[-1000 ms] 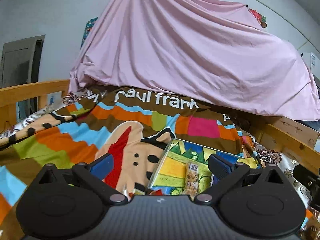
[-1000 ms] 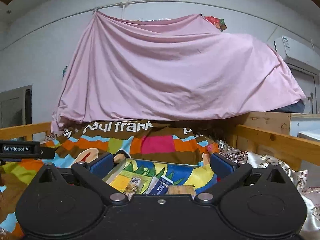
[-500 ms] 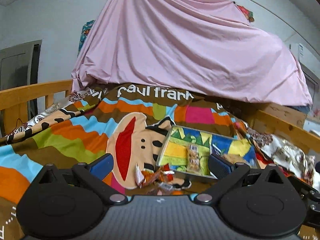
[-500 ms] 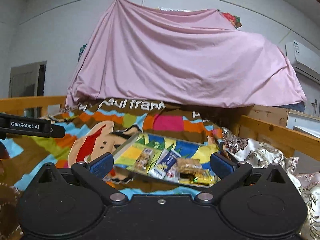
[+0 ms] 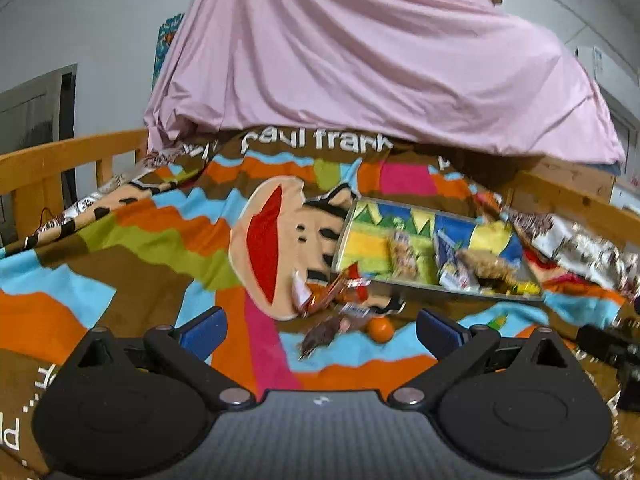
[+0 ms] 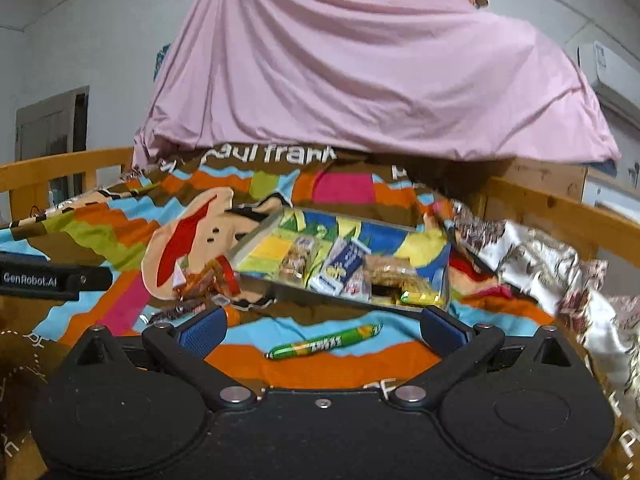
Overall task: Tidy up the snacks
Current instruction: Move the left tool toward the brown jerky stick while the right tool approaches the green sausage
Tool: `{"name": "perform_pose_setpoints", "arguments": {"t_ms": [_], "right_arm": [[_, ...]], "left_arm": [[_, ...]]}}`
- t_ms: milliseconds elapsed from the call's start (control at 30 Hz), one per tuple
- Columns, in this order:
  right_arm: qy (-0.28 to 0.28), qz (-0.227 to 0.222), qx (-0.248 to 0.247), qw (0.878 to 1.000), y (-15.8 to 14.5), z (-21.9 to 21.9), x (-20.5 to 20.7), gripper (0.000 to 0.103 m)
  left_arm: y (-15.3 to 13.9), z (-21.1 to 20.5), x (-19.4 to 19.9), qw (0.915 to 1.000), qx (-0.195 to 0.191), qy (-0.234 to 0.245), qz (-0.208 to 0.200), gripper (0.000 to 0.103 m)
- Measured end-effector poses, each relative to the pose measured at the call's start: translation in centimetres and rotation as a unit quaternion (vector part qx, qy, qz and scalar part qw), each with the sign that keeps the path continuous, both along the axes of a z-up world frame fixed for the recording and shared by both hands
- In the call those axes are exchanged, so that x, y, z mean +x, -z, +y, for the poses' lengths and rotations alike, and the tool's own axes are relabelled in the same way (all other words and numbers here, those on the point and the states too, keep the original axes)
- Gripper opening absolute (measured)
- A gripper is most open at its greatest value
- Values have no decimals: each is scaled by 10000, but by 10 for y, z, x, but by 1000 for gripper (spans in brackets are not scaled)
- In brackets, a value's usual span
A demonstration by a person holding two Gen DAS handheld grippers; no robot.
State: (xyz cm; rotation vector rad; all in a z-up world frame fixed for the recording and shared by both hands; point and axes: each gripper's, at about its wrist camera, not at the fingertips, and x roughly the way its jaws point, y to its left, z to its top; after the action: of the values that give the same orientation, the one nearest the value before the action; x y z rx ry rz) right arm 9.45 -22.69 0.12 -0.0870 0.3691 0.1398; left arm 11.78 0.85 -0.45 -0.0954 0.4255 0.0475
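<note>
While the green snack stick [image 6: 325, 346] lies low in the right wrist frame, long axis crosswise, just ahead of the spread, empty right gripper [image 6: 322, 326], the left gripper [image 5: 320, 326], also spread, faces the small orange [image 5: 380, 329].

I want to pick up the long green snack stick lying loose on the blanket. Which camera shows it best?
The right wrist view. The green snack stick lies in full on the blanket, between the open right gripper's fingers and in front of the tray. The left wrist view shows at most a small green bit by its right finger; I cannot tell whether that is the stick.
</note>
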Motion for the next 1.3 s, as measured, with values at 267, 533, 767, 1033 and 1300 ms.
{"name": "perform_pose_setpoints", "arguments": {"t_ms": [267, 533, 767, 1033, 1300], "right_arm": [[-55, 405, -35, 9992, 16, 7, 15, 102], [-95, 729, -98, 9972, 32, 13, 33, 102], [-56, 994, 13, 9950, 49, 11, 57, 102], [-89, 1080, 219, 9939, 63, 6, 89, 102], [368, 1535, 1200, 9802, 80, -13, 143, 102]], "left_arm": [[23, 14, 12, 9993, 21, 8, 373, 103], [40, 17, 30, 9966, -20, 331, 748, 103], [43, 16, 58, 9951, 197, 609, 757, 103], [51, 11, 107, 9871, 523, 1144, 993, 103], [70, 22, 150, 9712, 496, 1725, 1565, 103]]}}
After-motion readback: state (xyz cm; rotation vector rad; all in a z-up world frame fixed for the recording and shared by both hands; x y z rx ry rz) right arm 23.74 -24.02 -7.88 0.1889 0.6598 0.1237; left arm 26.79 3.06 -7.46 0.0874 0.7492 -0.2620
